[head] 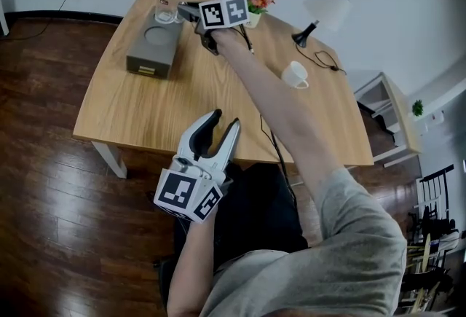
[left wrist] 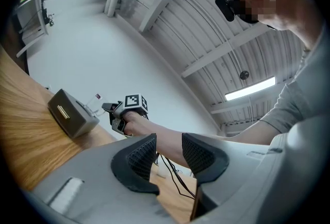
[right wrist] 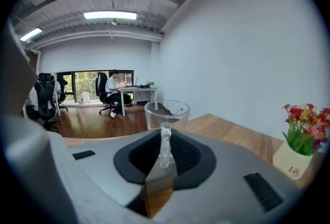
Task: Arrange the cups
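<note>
My right tongs [right wrist: 164,152] are clamped on the handle of the glass cup [right wrist: 166,114]. The pads pinch that clear loop, and the bowl stands upright just beyond them. In the head view my right arm is stretched to the far left corner of the worktop [head: 182,104], where the glass cup sits over the far end of the grey box [head: 149,53]. A round recess just beside it, nearer to me, shows empty. I cannot tell whether the cup's base has landed on the box or hangs just above it. My left tongs [left wrist: 168,153] are a little apart and hold nothing; only my other arm shows in the gap beyond them. They sit close to my body off the near edge of the worktop, tilted upward. The white cup [head: 295,75] stands alone on the right side of the worktop, well apart from the box and near the cable of the lamp [head: 318,17]. The flower pot [head: 255,1] is at the far edge. I judge the job about half done at best: the glass cup is at its spot but not yet released. If the box is meant to take both cups, the white one has yet to be fetched to the open recess.
</note>
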Demonstrator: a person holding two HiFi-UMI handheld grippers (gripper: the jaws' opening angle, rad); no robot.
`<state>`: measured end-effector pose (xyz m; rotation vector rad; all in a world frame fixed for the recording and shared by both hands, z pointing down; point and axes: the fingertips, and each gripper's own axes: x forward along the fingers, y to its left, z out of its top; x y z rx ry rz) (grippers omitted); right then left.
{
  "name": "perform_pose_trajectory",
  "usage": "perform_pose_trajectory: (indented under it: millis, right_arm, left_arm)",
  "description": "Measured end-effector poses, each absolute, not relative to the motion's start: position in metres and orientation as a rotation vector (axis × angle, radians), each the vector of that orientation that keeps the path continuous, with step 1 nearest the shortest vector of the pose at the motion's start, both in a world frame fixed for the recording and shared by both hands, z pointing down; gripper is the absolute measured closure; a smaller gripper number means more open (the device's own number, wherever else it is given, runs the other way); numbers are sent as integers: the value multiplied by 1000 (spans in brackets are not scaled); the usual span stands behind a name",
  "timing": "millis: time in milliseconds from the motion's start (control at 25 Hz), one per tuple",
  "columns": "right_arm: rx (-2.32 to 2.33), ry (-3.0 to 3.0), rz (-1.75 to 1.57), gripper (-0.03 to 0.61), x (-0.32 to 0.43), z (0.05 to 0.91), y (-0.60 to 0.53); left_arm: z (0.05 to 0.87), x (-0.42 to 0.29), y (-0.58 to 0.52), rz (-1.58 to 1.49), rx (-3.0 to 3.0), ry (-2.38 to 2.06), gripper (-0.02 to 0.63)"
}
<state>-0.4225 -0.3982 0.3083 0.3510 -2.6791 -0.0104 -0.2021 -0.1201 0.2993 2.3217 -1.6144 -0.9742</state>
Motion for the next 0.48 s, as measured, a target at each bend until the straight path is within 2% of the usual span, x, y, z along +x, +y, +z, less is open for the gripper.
perform_pose_trajectory:
  millis: [120,280,480]
  right_arm:
    - [431,-2631,-42,486,-412,312,-405]
    - [373,-2714,25,491,-367,294,-379]
    - [178,-2969,-24,491,-227,249,-285]
  left_arm:
    - [301,-200,-120,-955,2333,-1611,459]
    - [304,-197,-121,-934,2347,-1582,458]
    - [304,-178,-121,-903,2380,-1494,439]
